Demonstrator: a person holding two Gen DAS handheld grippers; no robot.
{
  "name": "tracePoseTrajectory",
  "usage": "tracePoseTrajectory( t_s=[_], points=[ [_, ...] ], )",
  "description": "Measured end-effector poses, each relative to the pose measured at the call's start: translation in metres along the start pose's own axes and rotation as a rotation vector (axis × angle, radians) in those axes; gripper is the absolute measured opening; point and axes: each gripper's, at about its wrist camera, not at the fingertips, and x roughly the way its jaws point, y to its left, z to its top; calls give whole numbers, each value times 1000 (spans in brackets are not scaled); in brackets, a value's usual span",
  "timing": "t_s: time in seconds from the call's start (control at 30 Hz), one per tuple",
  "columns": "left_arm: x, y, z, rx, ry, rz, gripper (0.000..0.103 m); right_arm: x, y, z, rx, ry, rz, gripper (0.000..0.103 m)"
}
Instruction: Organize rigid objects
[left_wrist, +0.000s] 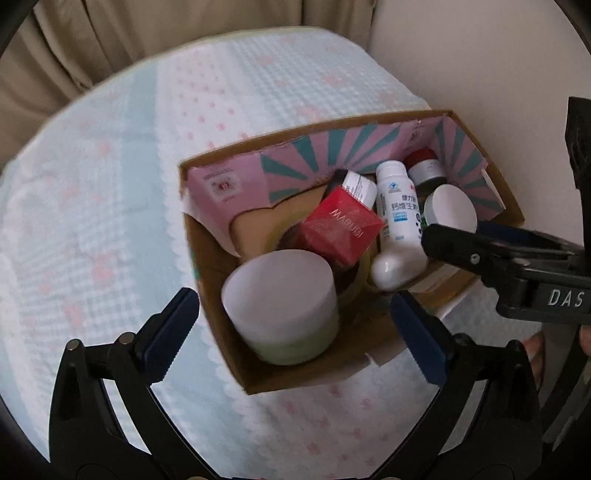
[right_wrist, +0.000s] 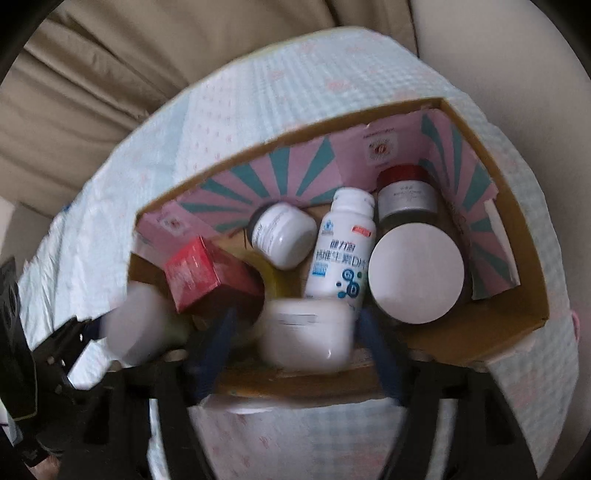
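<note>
i judge this to be the packing step: nearly everything rigid already sits in the open brown cardboard box with the pink and teal striped lining (left_wrist: 280, 147), which rests on the pale blue checked cloth with pink flowers (left_wrist: 110, 184).

just ahead of my left gripper (left_wrist: 295, 325), between its spread blue-padded fingers (left_wrist: 171, 332), stands the big round jar with a white lid and pale green body (left_wrist: 284, 314) in the box's near corner. the fingers are wide apart and touch nothing that i can see. it looks freshly set down or about to be taken, and i cannot tell which.

my right gripper (right_wrist: 299, 354) reaches over the box's near wall. a squat white plastic jar (right_wrist: 306, 332), blurred, lies between its blue fingers (right_wrist: 212, 350); whether they press it or stand just clear, i cannot tell.

beyond that jar, in the right wrist view, a tall white supplement bottle with blue print (right_wrist: 341, 247) lies flat. right of it sits a round white-lidded jar (right_wrist: 415, 271), with a red-capped bottle (right_wrist: 404, 192) behind. to the left are a small white tub (right_wrist: 282, 236) and a red carton (right_wrist: 203, 273).

next, the squat jar needs settling into the gap without tipping the bottle, then a clean withdrawal.
</note>
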Motion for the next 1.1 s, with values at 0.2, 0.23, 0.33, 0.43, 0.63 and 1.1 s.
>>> tracePoseTrajectory(
  t_s=[0.2, 0.23, 0.33, 0.43, 0.63, 1.1],
  points=[
    [-18, 3, 4, -10, 11, 28, 103, -14, 0, 0, 11, 14, -59, 103],
    [-22, 3, 4, -14, 7, 32, 103, -17, 0, 0, 22, 12, -69, 103],
    [-30, 4, 4, -19, -1, 37, 103, -26, -2, 0, 58, 2, -69, 103],
    [-40, 5, 3, -24, -17, 41, 103, -28, -2, 2, 84, 3, -78, 103],
    [-75, 15, 4, -52, -58, 30, 103, -48, 13, 3, 62, -7, -89, 103],
    [-301, 96, 0, -188, -312, 102, 103, -211, 160, 1, -132, -207, -69, 103]
  ],
)
